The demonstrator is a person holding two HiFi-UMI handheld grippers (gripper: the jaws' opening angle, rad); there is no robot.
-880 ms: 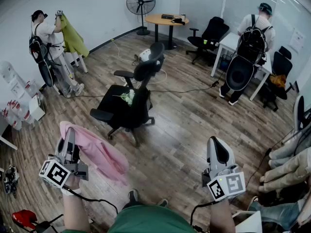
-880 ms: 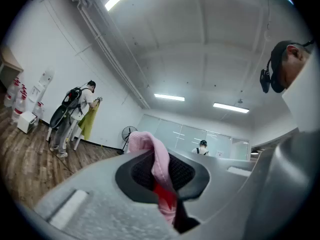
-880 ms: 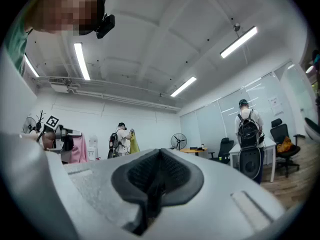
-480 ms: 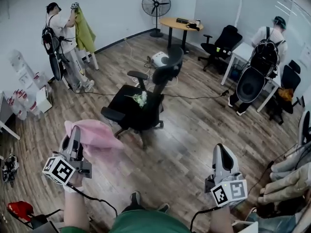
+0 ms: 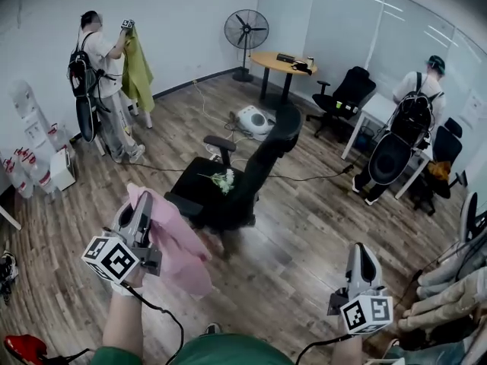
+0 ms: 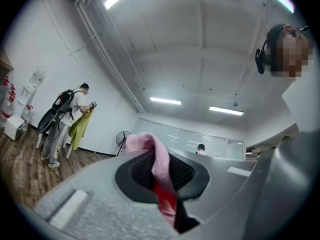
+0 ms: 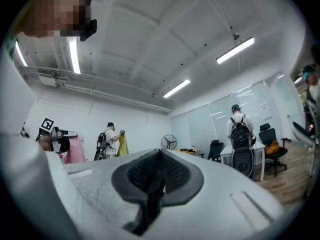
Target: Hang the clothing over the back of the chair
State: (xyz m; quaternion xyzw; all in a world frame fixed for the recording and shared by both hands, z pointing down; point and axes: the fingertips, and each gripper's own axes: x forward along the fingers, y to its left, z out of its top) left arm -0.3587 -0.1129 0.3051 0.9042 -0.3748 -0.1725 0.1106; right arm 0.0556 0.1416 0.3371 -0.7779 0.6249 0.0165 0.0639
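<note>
A: At our left, the left gripper (image 5: 141,207) is clamped on the pink garment (image 5: 181,251), which hangs from it in the air, close beside the black chair (image 5: 228,196).

B: So we're carrying it in. Next we must raise it above the backrest (image 5: 275,139) and drape it across. Our right gripper (image 5: 363,253), jaws pressed together on nothing, could open to spread the cloth.

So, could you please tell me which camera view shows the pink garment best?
The head view: most of the pink garment shows, hanging from the left hand-held gripper. The left gripper view shows only a fold pinched between its jaws; the right gripper view catches a small distant patch.
</note>
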